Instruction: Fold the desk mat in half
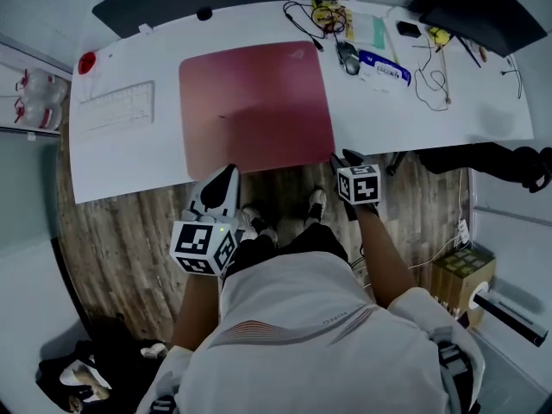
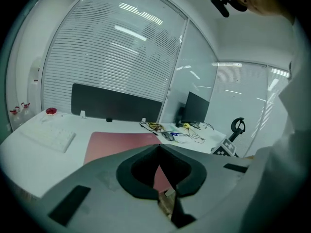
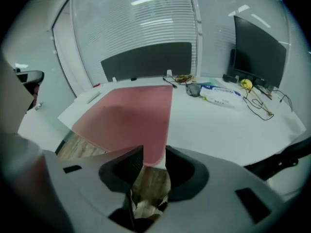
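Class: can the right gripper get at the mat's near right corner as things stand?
Probably yes. The right gripper has its jaws apart, the corner of the mat lies between them at the edge of the desk, and nothing blocks the way.

You stood in an office: a keyboard [image 1: 118, 106] lay at the white desk's [image 1: 414, 102] left end, a monitor [image 3: 255, 50] at its far right corner, window blinds [image 2: 112, 57] behind it.

I see a dusty-pink desk mat [image 1: 256, 106] on a white desk [image 1: 448, 102]. At its nine o'clock sits a white keyboard [image 1: 116, 106], at ten a red disc [image 1: 87, 62]. The floor [image 1: 121, 248] is brown wood-grain. Black-and-white square markers pattern the cubes on the left gripper [image 1: 226, 178] and right gripper [image 1: 345, 159].
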